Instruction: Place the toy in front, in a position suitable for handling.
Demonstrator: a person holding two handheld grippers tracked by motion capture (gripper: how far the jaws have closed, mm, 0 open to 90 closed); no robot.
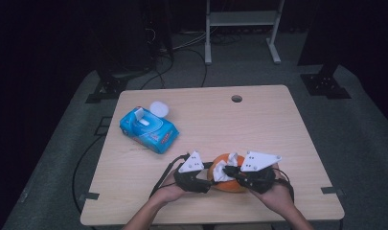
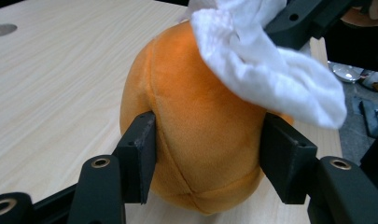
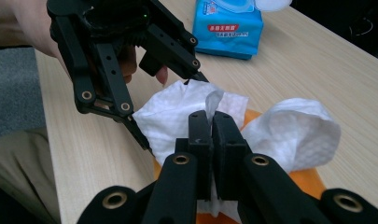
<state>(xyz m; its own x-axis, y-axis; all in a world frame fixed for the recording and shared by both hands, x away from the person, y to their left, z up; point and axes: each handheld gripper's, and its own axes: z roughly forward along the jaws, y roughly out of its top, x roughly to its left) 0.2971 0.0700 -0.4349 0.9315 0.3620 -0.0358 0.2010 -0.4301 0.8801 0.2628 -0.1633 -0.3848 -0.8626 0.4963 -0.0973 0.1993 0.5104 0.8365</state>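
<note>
Your left gripper (image 2: 207,154) hugs the orange ball (image 2: 196,126) from both sides. Its jaws look like they touch the soft cloth skin, though you can't quite see them squeeze. The ball sits on the table (image 1: 258,124), near your edge. Your right gripper (image 3: 211,128) is pinched tight on a white wipe (image 3: 289,128) that lies on top of the ball. The blue pack (image 1: 148,127) rests well apart, farther back on your left.

Unreadable red label on wipes pack (image 3: 229,29)
</note>
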